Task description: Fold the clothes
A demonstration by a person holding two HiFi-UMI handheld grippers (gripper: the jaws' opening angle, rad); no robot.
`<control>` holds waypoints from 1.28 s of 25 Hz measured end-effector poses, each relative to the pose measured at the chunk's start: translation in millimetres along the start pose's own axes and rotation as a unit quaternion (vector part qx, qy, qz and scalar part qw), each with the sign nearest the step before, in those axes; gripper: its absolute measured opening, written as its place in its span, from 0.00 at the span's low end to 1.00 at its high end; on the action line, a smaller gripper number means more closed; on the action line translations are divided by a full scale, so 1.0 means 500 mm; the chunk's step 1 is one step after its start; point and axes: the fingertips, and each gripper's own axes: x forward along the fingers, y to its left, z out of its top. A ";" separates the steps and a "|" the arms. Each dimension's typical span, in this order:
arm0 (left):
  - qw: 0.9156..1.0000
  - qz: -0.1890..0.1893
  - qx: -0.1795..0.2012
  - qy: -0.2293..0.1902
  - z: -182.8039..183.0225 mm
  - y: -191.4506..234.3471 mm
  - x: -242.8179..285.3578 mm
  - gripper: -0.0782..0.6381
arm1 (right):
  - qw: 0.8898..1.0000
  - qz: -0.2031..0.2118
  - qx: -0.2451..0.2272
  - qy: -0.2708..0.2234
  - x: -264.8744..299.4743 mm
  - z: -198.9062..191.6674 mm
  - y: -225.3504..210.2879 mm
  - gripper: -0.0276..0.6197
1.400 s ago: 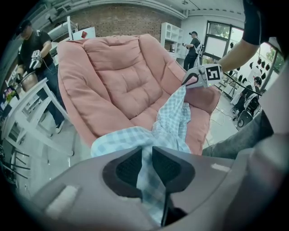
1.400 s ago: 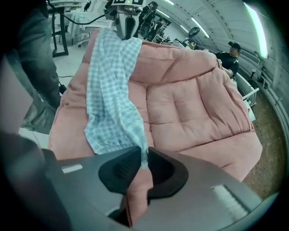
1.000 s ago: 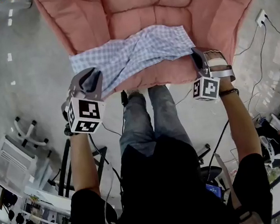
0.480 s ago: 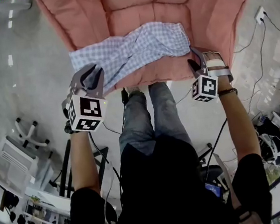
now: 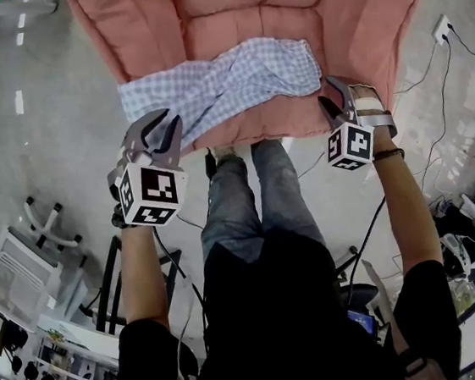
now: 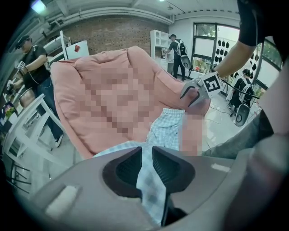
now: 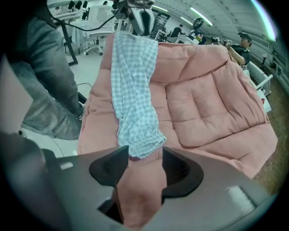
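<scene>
Barely started, by the look of it. Head view: shows checked garment (image 5: pixel 225 80) crumpled across front edge of pink cushion (image 5: pixel 353 10), no neat fold anywhere; puts left gripper (image 5: pixel 156 136) at its left end, right gripper (image 5: pixel 336 101) just beside its right end. Left gripper view: nearly closed, pinching a strip of the fabric btwn pads, rest trailing off over cushion. Right gripper view: just been opening, now abt halfway apart, pads clear of cloth; bunched end lying at the tips, ungripped. Left to do, prob.: spread flat, regrip right end, make every fold.
</scene>
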 end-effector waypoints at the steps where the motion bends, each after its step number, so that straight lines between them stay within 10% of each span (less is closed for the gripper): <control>1: 1.000 -0.005 0.003 -0.002 0.007 -0.011 0.002 0.22 | 1.000 -0.001 0.004 -0.003 -0.001 0.002 -0.006 0.40; 11: 0.996 -0.079 0.043 -0.013 0.097 -0.160 0.083 0.22 | 0.999 -0.009 0.034 -0.039 0.011 0.031 -0.077 0.35; 21: 0.994 -0.106 0.000 -0.017 0.121 -0.215 0.135 0.22 | 0.980 0.042 0.188 -0.058 0.089 0.077 -0.142 0.28; 26: 0.994 -0.109 -0.023 -0.008 0.099 -0.212 0.145 0.22 | 0.944 0.052 0.326 -0.015 0.131 0.088 -0.128 0.27; 32: 0.992 -0.119 -0.033 -0.005 0.097 -0.207 0.161 0.22 | 0.872 0.040 0.487 0.037 0.151 0.019 -0.094 0.30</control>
